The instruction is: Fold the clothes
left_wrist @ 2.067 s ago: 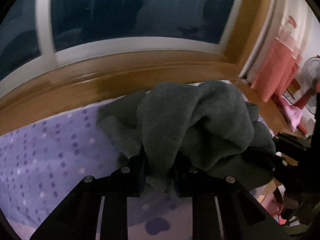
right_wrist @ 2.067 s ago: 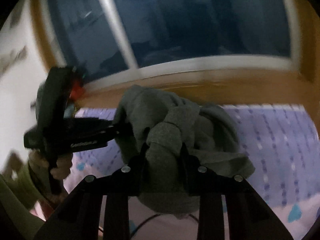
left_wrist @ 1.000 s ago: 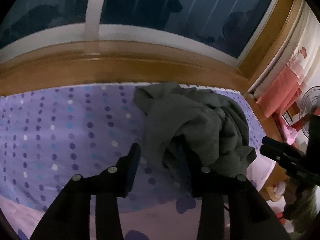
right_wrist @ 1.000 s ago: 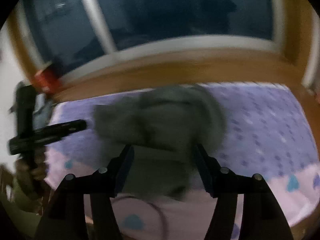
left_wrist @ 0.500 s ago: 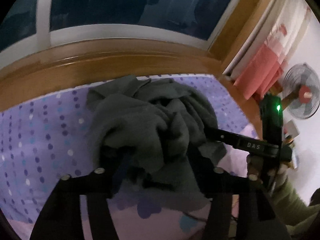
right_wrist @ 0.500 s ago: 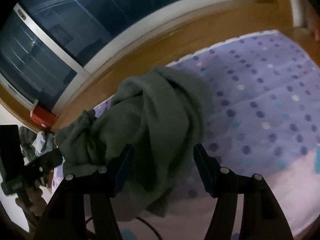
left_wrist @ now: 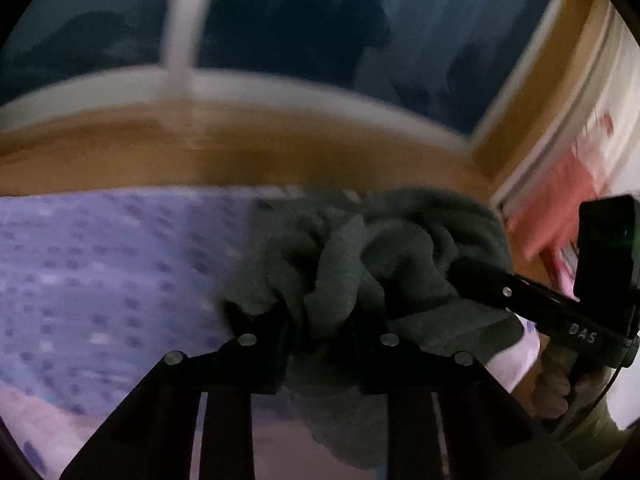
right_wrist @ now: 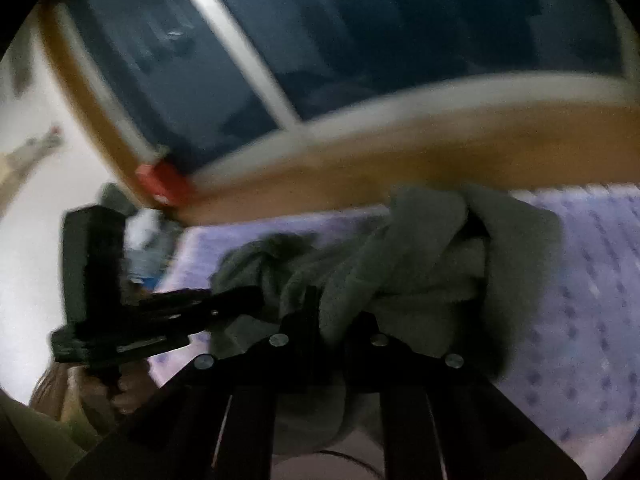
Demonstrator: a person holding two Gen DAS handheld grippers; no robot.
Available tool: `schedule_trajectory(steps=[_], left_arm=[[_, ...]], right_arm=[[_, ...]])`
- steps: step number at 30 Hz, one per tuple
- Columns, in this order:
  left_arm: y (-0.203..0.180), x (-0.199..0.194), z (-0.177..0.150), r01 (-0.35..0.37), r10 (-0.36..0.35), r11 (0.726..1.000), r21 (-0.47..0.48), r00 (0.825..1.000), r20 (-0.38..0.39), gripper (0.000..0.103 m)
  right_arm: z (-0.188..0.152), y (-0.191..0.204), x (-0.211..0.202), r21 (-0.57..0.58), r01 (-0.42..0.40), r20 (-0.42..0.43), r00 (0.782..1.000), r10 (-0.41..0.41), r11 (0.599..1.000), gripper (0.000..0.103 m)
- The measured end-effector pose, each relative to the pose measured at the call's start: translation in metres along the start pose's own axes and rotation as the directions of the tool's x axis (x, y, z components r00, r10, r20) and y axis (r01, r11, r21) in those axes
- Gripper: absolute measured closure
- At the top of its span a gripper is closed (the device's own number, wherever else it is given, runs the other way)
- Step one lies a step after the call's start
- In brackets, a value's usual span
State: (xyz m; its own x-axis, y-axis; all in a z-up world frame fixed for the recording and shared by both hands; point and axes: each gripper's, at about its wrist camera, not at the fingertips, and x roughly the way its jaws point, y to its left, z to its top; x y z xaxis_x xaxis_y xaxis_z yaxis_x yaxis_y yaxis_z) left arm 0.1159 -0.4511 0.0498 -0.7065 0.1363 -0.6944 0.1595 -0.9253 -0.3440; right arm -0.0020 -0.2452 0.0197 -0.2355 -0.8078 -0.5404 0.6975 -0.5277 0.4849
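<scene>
Early days: the garment (left_wrist: 384, 256) is a grey crumpled heap bunched over the bed (left_wrist: 100, 264), no fold made. Left gripper (left_wrist: 320, 332) fingers are closing with a wad of cloth between them; right gripper (right_wrist: 336, 328) is clamped tight on another bunch. Spreading it flat comes first, I'd judge.

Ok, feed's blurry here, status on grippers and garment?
Left gripper closing on garment. Right gripper shut on it. Garment bunched over bed. Nothing blocking.
</scene>
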Motion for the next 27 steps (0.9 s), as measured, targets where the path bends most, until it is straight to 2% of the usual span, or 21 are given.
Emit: schedule_trajectory(steps=[4, 7, 10, 12, 14, 17, 19, 20, 23, 25, 27], left_arm=[[0.029, -0.052, 0.005, -0.029, 0.034, 0.998, -0.054, 0.995, 0.095, 0.079], [0.047, -0.057, 0.001, -0.081, 0.089, 0.993, -0.085, 0.992, 0.091, 0.078], [0.068, -0.034, -0.016, -0.067, 0.068, 0.985, -0.159, 0.998, -0.005, 0.078], [0.076, -0.016, -0.028, -0.066, 0.054, 0.981, -0.18, 0.996, -0.068, 0.078], [0.077, -0.004, -0.039, -0.065, 0.044, 0.982, -0.178, 0.992, -0.118, 0.078], [0.075, 0.006, -0.053, -0.041, 0.015, 0.988, -0.151, 0.985, -0.172, 0.078], [0.074, 0.001, -0.057, -0.009, -0.015, 0.991, -0.133, 0.983, -0.18, 0.066], [0.075, -0.002, -0.058, -0.009, -0.013, 0.993, -0.119, 0.983, -0.181, 0.065], [0.08, -0.02, -0.061, -0.079, 0.067, 0.995, -0.063, 0.984, -0.167, 0.064], [0.086, -0.027, -0.061, -0.093, 0.082, 0.994, -0.059, 0.983, -0.164, 0.064], [0.091, -0.023, -0.058, -0.089, 0.077, 0.994, -0.067, 0.983, -0.165, 0.063]], right_arm=[[0.02, 0.042, 0.003, -0.08, -0.135, 0.018, 0.99, 0.137, 0.988, 0.095], [0.027, 0.059, 0.013, -0.149, -0.128, 0.021, 0.991, 0.133, 0.981, 0.095], [0.029, 0.051, 0.036, -0.162, -0.044, -0.005, 0.999, 0.044, 0.986, 0.095], [0.022, 0.038, 0.052, -0.178, 0.059, -0.031, 0.997, -0.066, 0.982, 0.095], [0.014, 0.023, 0.066, -0.187, 0.154, -0.069, 0.983, -0.169, 0.97, 0.095], [-0.004, -0.006, 0.08, -0.179, 0.263, -0.137, 0.948, -0.288, 0.948, 0.094], [-0.015, -0.028, 0.084, -0.151, 0.293, -0.179, 0.931, -0.318, 0.944, 0.094], [-0.02, -0.039, 0.085, -0.127, 0.306, -0.201, 0.923, -0.327, 0.943, 0.094], [-0.033, -0.062, 0.072, -0.034, 0.313, -0.246, 0.918, -0.312, 0.949, 0.094], [-0.039, -0.063, 0.059, -0.026, 0.312, -0.265, 0.914, -0.308, 0.95, 0.088], [-0.037, -0.052, 0.044, -0.054, 0.336, -0.267, 0.902, -0.338, 0.94, 0.083]])
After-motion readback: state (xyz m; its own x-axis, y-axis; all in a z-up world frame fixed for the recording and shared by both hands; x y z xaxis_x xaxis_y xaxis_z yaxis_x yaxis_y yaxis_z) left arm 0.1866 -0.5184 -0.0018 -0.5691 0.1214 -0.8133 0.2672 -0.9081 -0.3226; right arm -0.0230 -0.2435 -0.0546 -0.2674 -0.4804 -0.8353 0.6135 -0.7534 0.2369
